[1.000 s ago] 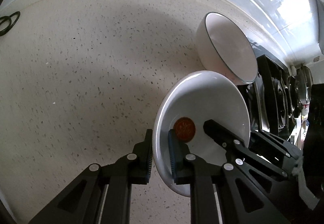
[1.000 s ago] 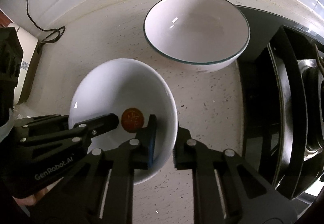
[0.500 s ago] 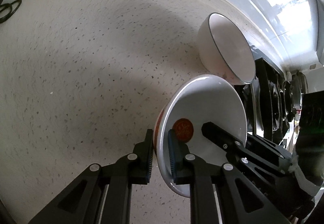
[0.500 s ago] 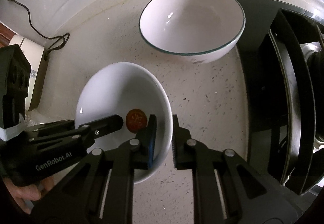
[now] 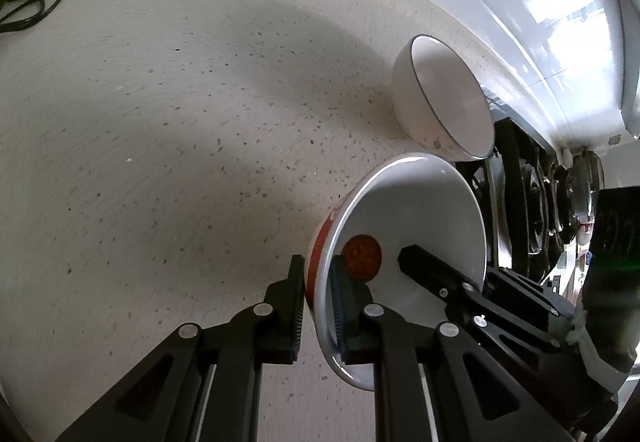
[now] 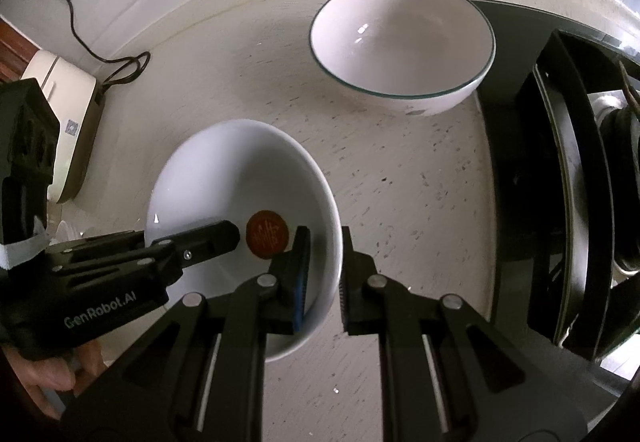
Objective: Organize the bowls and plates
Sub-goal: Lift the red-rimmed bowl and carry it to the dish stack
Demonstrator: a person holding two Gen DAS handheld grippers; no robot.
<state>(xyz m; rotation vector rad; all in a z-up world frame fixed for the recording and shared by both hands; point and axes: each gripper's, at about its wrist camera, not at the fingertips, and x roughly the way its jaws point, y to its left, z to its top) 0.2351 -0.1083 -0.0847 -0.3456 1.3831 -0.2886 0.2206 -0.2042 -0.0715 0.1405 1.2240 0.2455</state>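
A small white bowl [image 5: 416,210] with a red emblem on its floor is held above the speckled counter [image 5: 180,142] by both grippers. My left gripper [image 5: 318,302] is shut on its near rim, one finger inside and one outside. From the opposite side, my right gripper [image 6: 324,278] is shut on the rim of the small bowl [image 6: 240,170]. A red pattern shows on the bowl's outer wall. Further back, a larger white bowl with a dark rim [image 6: 400,42] stands on the counter, apart from the held bowl; the larger bowl [image 5: 448,102] also shows in the left wrist view.
A black dish rack [image 6: 580,202] with plates stands at the right, just beyond the larger bowl. At the far left a black cable [image 6: 100,54] runs to a white appliance [image 6: 68,114]. A person's hand [image 6: 44,374] holds the left gripper. White tiles back the counter.
Both grippers keep hold of the small bowl. It has tilted slightly in the left wrist view, so its red outer pattern now shows, and it has edged towards the larger bowl.
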